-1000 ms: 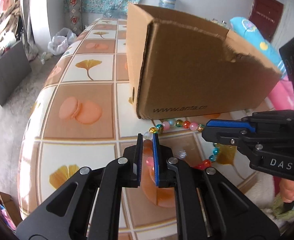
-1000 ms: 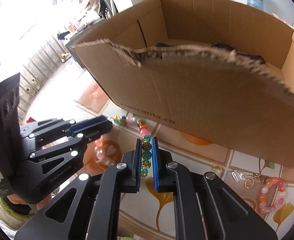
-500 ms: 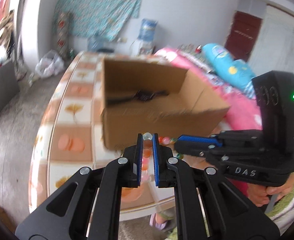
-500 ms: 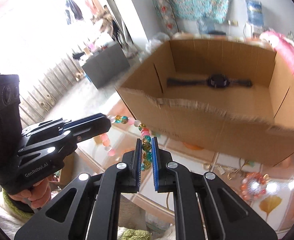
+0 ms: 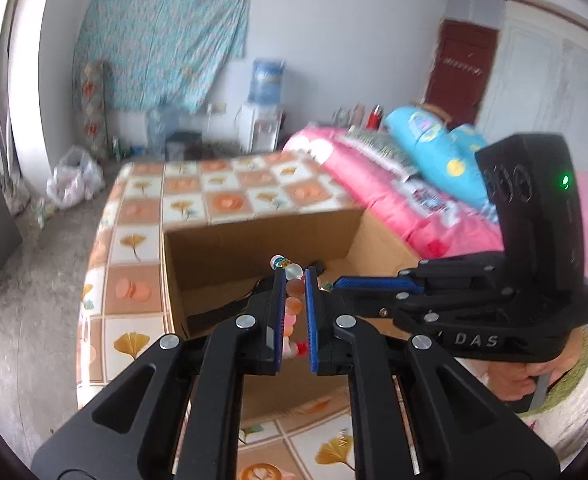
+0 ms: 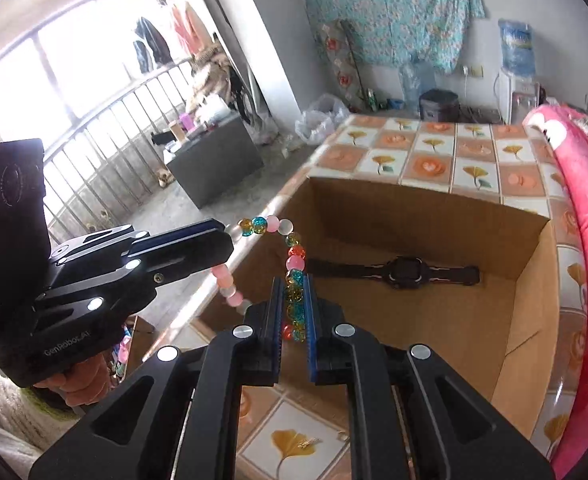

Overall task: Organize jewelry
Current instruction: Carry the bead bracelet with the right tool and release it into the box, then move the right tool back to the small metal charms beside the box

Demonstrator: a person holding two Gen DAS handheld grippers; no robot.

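A string of coloured glass beads [image 6: 290, 240] hangs in the air between both grippers, over the near-left corner of an open cardboard box [image 6: 414, 216]. My right gripper [image 6: 294, 280] is shut on one stretch of the beads. My left gripper [image 6: 219, 236] comes in from the left and is shut on another stretch, with pink beads drooping under it. In the left wrist view the left gripper [image 5: 294, 274] pinches the beads [image 5: 293, 304], and the right gripper [image 5: 339, 281] sits close on its right. A black wristwatch [image 6: 408, 272] lies flat on the box floor.
The box [image 5: 222, 248] stands on a table [image 6: 434, 148] covered in a ginkgo and orange tile pattern. Pink bedding [image 6: 586, 208] borders the table on the right. A person's hand [image 5: 510, 380] holds the right gripper's handle. The floor drops off left of the table.
Both grippers have risen with the bead string, from the tabletop in front of the box to above its rim. The box's inside and the watch have come into view.
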